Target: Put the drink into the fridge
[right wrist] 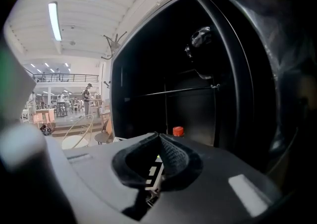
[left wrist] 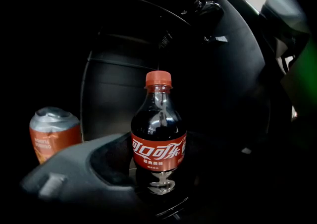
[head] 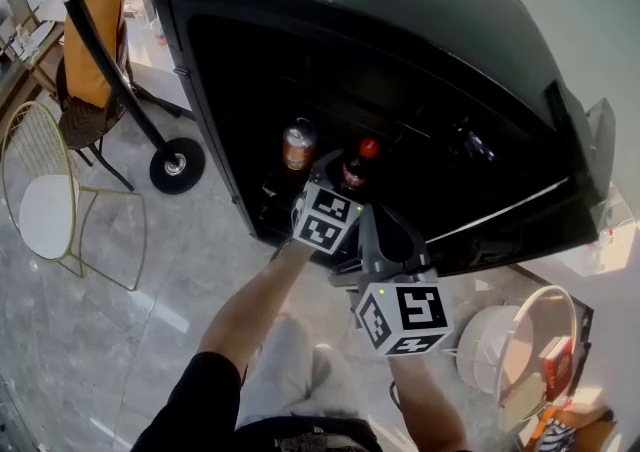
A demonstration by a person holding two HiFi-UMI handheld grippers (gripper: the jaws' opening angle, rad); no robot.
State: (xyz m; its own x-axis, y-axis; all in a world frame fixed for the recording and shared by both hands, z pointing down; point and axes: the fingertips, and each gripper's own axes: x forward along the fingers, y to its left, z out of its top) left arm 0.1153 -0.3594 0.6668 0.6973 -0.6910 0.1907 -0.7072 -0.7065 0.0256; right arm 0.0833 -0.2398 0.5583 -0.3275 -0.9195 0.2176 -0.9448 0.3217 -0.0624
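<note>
Left gripper (head: 343,178): you've got it clamped on the cola bottle (left wrist: 158,139), jaws spread wide around the body at label height. Bottle is upright, red cap (left wrist: 158,78) on top, dark liquid up to the shoulder. It's already inside the open black fridge (head: 400,0), in the lower part of the cavity. Can't tell whether its base touches the shelf; the bottom edge is lost in the dark.

Orange can (left wrist: 53,131) stands in the fridge to the bottle's left, near it but apart.

Right gripper (right wrist: 159,141): clenched, pads pressed together, nothing between them. You're holding it just outside the fridge opening, behind and to the right of the left one, aimed into the cavity. Its view shows the bottle's cap past the jaw tips and a wire shelf higher up.
</note>
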